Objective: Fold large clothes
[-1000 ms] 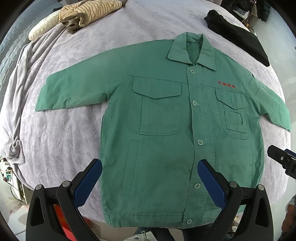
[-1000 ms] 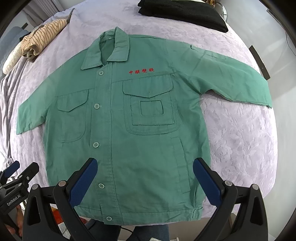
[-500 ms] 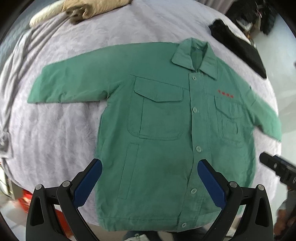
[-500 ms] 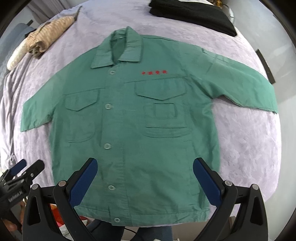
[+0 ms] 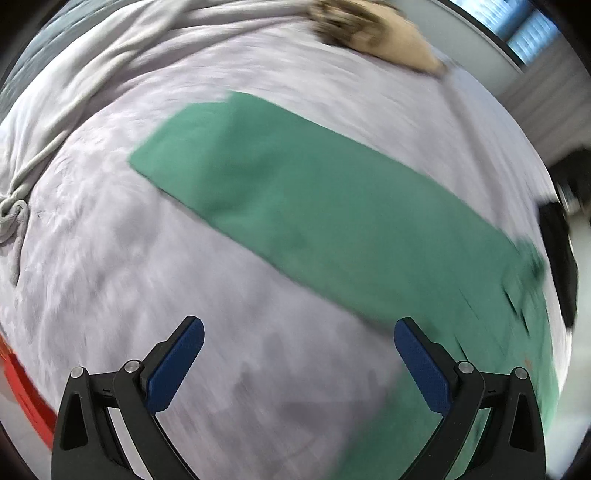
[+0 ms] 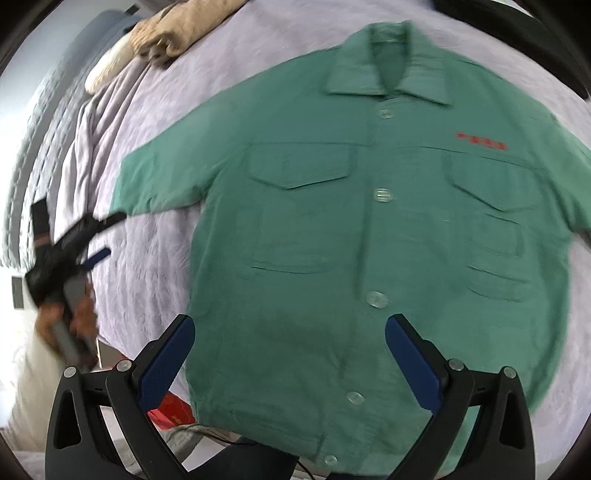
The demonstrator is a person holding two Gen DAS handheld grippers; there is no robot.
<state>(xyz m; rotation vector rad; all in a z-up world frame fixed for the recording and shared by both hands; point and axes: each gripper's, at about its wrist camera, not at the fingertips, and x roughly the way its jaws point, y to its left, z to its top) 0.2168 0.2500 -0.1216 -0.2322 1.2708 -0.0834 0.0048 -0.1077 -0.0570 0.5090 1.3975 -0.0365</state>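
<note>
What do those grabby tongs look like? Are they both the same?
Yes, they match. The left tongs and the right tongs each have two black plastic arms with triangular cut-outs and silver bolts, tipped with flat, dotted blue pads. From the right camera, the left tool's grey handle shows, but it is blurry.

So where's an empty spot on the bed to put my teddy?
The bare lilac bedspread below the green jacket's sleeve, in front of the open left gripper, is free. The jacket fills the middle, under the open right gripper. The beige clothes pile crowds the far corner.
</note>
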